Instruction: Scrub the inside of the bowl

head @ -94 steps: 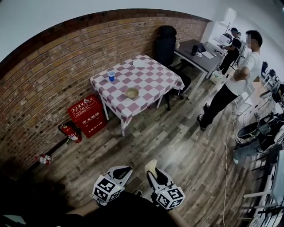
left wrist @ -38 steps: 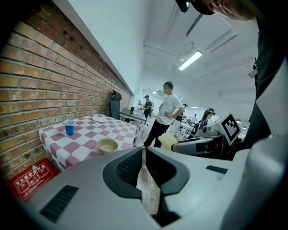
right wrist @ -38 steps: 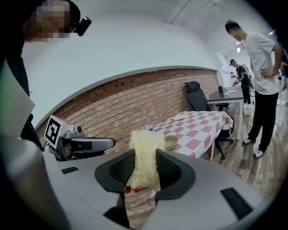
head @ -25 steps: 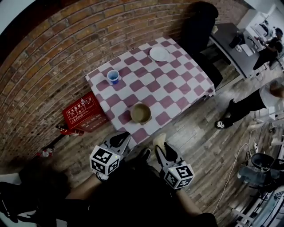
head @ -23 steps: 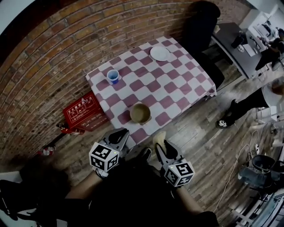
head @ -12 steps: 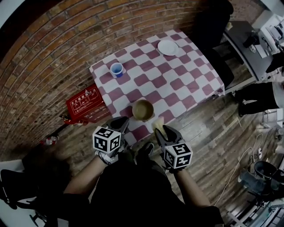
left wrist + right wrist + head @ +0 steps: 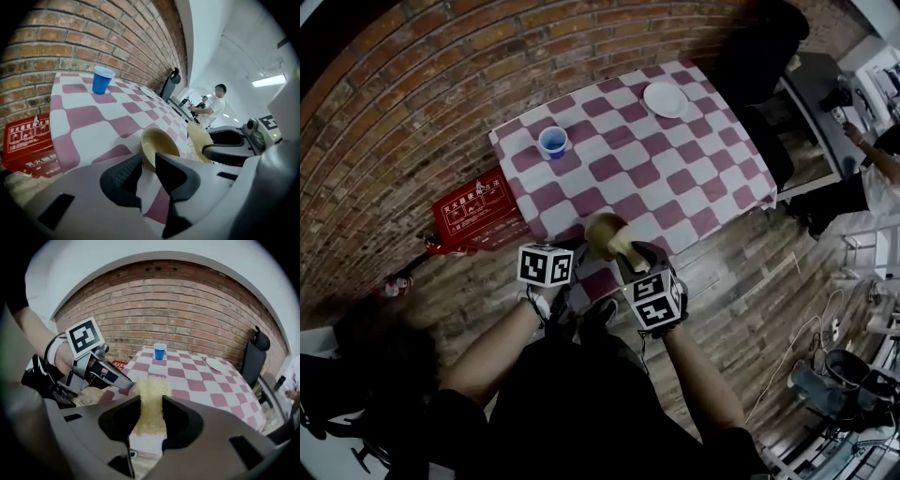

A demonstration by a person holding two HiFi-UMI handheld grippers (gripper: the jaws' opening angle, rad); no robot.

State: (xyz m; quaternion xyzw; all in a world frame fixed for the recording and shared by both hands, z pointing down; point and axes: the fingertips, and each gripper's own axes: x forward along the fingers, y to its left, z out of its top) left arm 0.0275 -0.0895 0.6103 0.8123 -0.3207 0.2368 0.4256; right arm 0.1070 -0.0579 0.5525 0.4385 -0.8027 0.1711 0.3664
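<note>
Bowl (image 7: 602, 228) sat near the front edge of the checked worktop (image 7: 609, 169), right in front of both tongs, and there was only the one. Rest of the count: one blue cup (image 7: 552, 141) back by the brick wall, one white plate (image 7: 665, 98) at the far corner, one yellowish sponge (image 7: 150, 394), one red box (image 7: 474, 210) on the floor beside the worktop, two tongs. From the head view the sponge and the right tongs (image 7: 151, 401) covered part of the bowl's near side, and the marker cube hid most of the left tongs' tips, so the gripper views did the work. The left tongs (image 7: 147, 159) had their jaws a small way apart and opening, with the bowl's near rim showing in the gap; nothing looked pinched, and I couldn't tell if a pad touched the rim. The right tongs were clamped on the sponge, which stuck out past the tips just beside the bowl. A person (image 7: 216, 101) stood way off in the background, too small to make out much.
</note>
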